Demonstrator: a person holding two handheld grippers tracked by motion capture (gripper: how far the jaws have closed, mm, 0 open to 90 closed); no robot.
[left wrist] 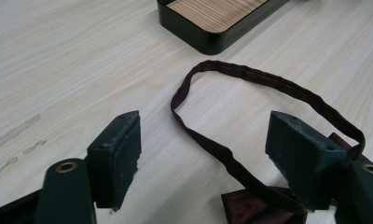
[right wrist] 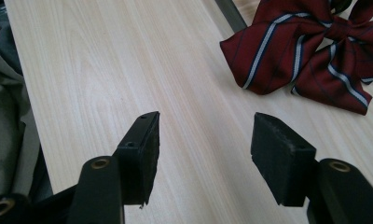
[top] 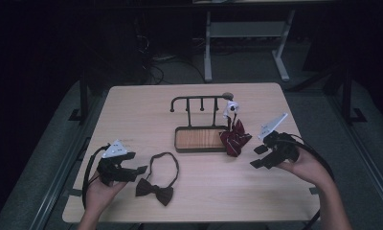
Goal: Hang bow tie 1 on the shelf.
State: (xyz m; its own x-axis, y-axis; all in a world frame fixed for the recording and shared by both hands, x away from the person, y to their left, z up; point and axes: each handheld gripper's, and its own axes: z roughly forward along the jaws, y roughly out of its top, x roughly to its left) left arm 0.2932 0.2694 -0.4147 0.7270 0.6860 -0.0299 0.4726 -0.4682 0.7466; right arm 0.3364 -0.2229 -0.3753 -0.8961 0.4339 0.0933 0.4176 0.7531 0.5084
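Here we hold our left gripper open beside the dark bow tie to grasp it, our right gripper empty and open near the stand.

From above, my bench sits in a dim pool of light with the room around it nearly black. Beside my tools the pictures turn bright and even; the bench's grain stays sharp, shadows soft, no glare.
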